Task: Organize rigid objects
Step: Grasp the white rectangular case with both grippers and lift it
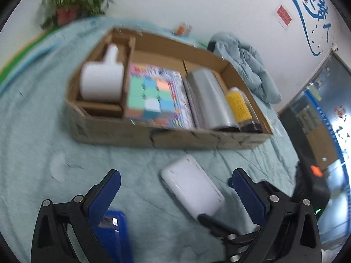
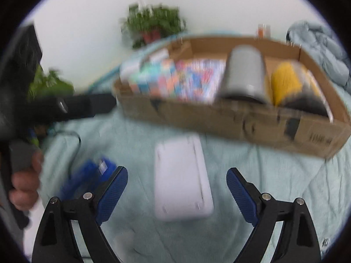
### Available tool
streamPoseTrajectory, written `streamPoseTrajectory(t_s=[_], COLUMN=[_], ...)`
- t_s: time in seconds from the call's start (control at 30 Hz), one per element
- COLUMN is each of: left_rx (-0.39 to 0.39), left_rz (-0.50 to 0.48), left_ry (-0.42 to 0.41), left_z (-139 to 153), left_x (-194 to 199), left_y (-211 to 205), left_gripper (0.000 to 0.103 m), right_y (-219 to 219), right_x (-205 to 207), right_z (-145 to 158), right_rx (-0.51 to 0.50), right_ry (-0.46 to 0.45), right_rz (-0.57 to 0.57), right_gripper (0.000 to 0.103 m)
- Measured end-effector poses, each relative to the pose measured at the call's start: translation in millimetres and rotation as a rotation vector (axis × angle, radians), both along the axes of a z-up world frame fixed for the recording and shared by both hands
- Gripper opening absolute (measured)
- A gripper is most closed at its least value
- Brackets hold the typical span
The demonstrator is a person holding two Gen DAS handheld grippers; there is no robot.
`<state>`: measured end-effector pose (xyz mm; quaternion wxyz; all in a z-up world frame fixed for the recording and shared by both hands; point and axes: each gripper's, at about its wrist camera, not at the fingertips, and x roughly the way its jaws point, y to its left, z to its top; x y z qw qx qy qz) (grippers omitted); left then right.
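Note:
A white flat case point(image 1: 192, 188) lies on the pale green bedspread point(image 1: 43, 131), just in front of a shallow cardboard tray point(image 1: 197, 139). The tray holds a white scoop point(image 1: 102, 81), a pastel cube point(image 1: 151, 97) on a colourful box, a silver can point(image 1: 208, 98) and a yellow-labelled bottle point(image 1: 238, 105). My left gripper point(image 1: 176, 173) is open over the case, its pads clear of it. A blue object point(image 1: 114, 230) lies under its left finger. My right gripper point(image 2: 177, 171) is open too, straddling the white case point(image 2: 182, 179) without touching. The blue object point(image 2: 87, 175) lies to its left.
A potted plant point(image 1: 68, 6) stands at the far corner of the bed. A pale blue jacket point(image 1: 248, 65) is heaped behind the tray. A black appliance point(image 1: 307, 153) stands off the bed's right side. A hand point(image 2: 24, 188) holds the other gripper's black body point(image 2: 61, 107) at the left.

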<state>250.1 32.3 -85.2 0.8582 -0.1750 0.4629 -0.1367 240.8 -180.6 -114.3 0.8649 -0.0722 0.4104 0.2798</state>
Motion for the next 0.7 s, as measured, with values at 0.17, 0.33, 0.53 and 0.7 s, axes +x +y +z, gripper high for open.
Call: streamPoseTrajectory(t_s=[0.17, 0.33, 0.53, 0.7], left_rx=[-0.074, -0.156, -0.139, -0.102], left_rz=[-0.065, -0.068, -0.075, -0.062], left_ry=[0.128, 0.220, 0.248, 0.240], left_z=[-32.8, -61.6, -76.2, -78.9], left_x=[15.0, 27.4, 25.2, 21.1], left_y=[-25.6, -38.9, -49.4, -44.9], left_gripper=[0.101, 0.094, 0.071, 0.050], right_y=[-2.0, -3.2, 13.7, 22.8], right_x=[-1.8, 9.6, 9.3, -0.3], right_z=[-21.4, -21.8, -27.0, -27.8], right_rx=[-0.013, 0.024, -0.034, -0.090], right_ry=[0.064, 0.083, 0.080, 0.054], right_rz=[0.044, 0.037, 0.057, 0.050], right_gripper=[0.092, 0.085, 0.074, 0.074])
